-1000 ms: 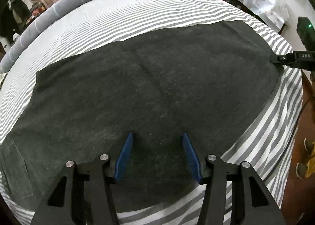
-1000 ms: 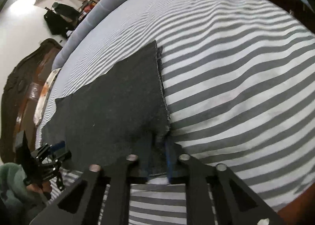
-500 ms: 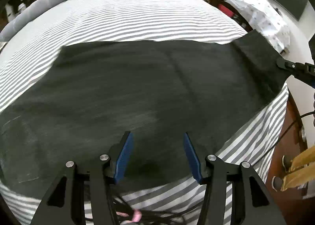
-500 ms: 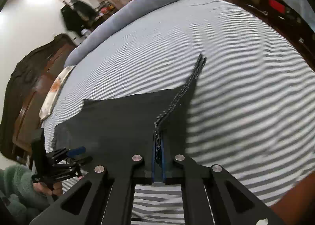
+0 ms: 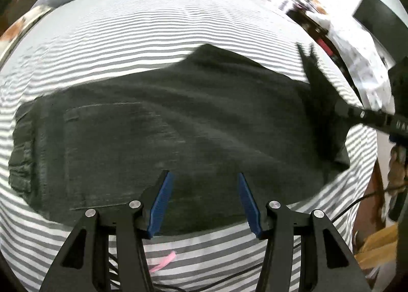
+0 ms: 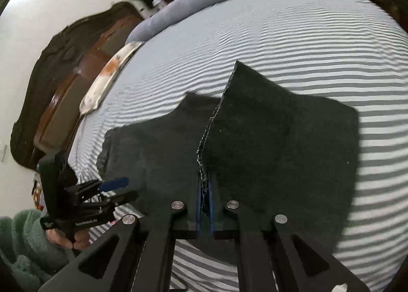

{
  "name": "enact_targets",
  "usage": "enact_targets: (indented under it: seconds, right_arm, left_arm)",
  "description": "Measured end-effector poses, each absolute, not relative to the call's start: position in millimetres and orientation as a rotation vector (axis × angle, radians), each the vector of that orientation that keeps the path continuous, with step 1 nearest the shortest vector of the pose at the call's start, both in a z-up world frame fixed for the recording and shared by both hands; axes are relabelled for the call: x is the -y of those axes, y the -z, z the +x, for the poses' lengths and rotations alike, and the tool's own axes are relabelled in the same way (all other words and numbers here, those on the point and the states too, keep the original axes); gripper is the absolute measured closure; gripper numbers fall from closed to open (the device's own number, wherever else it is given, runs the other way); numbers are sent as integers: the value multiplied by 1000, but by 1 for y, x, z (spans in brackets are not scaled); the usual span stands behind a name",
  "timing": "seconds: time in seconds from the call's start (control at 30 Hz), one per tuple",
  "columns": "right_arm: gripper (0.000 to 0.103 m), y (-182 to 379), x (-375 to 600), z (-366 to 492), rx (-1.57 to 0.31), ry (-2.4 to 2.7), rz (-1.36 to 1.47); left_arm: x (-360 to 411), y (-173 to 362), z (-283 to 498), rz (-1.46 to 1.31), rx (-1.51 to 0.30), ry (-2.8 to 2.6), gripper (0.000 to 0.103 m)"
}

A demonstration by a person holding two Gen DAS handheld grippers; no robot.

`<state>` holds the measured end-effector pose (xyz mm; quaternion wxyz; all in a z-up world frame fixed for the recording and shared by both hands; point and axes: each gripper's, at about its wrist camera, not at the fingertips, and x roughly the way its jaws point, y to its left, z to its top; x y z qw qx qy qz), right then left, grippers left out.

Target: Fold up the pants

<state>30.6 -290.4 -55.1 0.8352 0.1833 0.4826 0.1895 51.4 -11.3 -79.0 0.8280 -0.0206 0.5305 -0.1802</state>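
- Dark denim pants spread across the striped bed, waistband and back pocket toward the left in the left wrist view.
- Hem end now lifted clear of the sheet and carried over the rest of the garment, where a second ago it lay flat at the bed's edge.
- Right claw clamped narrow on the frayed hem, cloth hanging from it as a raised flap.
- Left claw half-wide, nothing between its blue pads, hovering over the near edge of the pants close to the pocket; shifted along the garment toward the waist over the same second.
- Judged: crosswise fold under way, hem travelling toward the waistband, not yet laid down.
- Probable next need: lowering the hem square onto the waist end, with the free claw ready to pin or smooth.
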Motion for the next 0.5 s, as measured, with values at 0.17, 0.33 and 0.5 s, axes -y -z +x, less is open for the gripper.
enact_targets:
  seconds: [0.17, 0.33, 0.5]
  right_arm:
    - [97, 78, 232, 46, -1084, -471, 356]
    - [94, 105, 192, 58, -1171, -477, 286]
    - [80, 112, 194, 54, -1163, -456, 361]
  left_arm:
    - [-16, 81, 58, -124, -1132, 363, 50]
    - [-23, 79, 63, -188, -1136, 390, 50]
    - [-14, 77, 64, -263, -1162, 487, 48]
